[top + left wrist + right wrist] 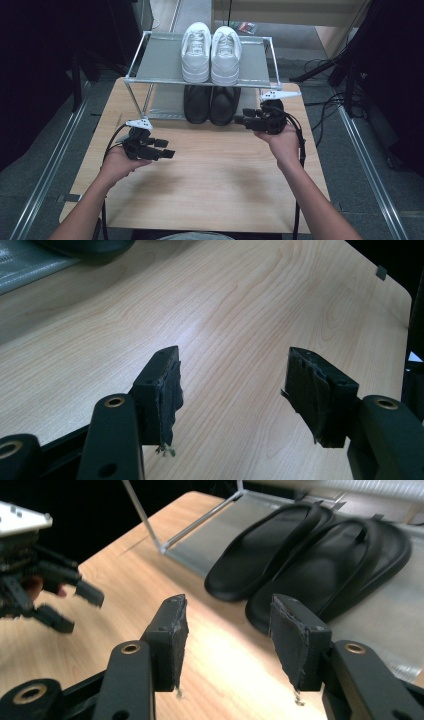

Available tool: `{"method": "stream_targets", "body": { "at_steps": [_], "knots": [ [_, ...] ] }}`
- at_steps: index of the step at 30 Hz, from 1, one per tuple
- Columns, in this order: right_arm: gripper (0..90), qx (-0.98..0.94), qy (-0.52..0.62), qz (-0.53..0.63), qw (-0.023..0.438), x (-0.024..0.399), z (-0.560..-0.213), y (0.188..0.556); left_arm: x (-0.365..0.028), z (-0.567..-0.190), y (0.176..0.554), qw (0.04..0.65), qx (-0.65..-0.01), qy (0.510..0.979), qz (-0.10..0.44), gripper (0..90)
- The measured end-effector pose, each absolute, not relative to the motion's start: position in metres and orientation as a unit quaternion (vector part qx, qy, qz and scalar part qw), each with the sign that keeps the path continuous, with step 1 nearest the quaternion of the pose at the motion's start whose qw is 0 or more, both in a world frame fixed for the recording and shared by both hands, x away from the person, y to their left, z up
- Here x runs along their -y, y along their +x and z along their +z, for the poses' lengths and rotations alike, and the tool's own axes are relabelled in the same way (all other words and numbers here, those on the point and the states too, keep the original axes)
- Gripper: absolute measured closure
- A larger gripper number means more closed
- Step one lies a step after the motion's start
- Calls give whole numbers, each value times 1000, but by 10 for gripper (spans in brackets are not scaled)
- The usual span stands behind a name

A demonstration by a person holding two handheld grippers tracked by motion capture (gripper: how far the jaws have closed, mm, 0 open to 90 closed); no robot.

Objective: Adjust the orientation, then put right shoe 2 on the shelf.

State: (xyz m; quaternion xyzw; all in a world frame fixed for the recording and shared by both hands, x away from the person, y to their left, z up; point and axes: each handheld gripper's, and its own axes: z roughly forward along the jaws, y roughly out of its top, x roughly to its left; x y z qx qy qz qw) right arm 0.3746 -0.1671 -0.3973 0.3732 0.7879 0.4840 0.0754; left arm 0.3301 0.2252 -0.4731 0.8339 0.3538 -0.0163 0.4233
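From above, the left gripper (167,148) hovers gaping over the bare wooden table (210,175), white sneakers (210,47) top the rack (145,70), while the right gripper (227,640), jaws parted and empty, faces the black flip-flops (310,560).

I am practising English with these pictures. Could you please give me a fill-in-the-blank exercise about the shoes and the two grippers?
1. The white sneakers stand on the ____ shelf of the rack.
2. The black sandals lie on the ____ shelf.
3. The left gripper and the right gripper both have their fingers ____.
4. The rack stands on a ____ table.

Missing words: top; bottom; open; wooden
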Motion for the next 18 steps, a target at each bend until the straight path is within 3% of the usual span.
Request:
{"method": "stream_targets", "body": {
  "at_steps": [18],
  "knots": [
    [502,-788,358,496,71,193,-442,345,-224,-474,329,420,-354,836,-18,393]
  ]
}}
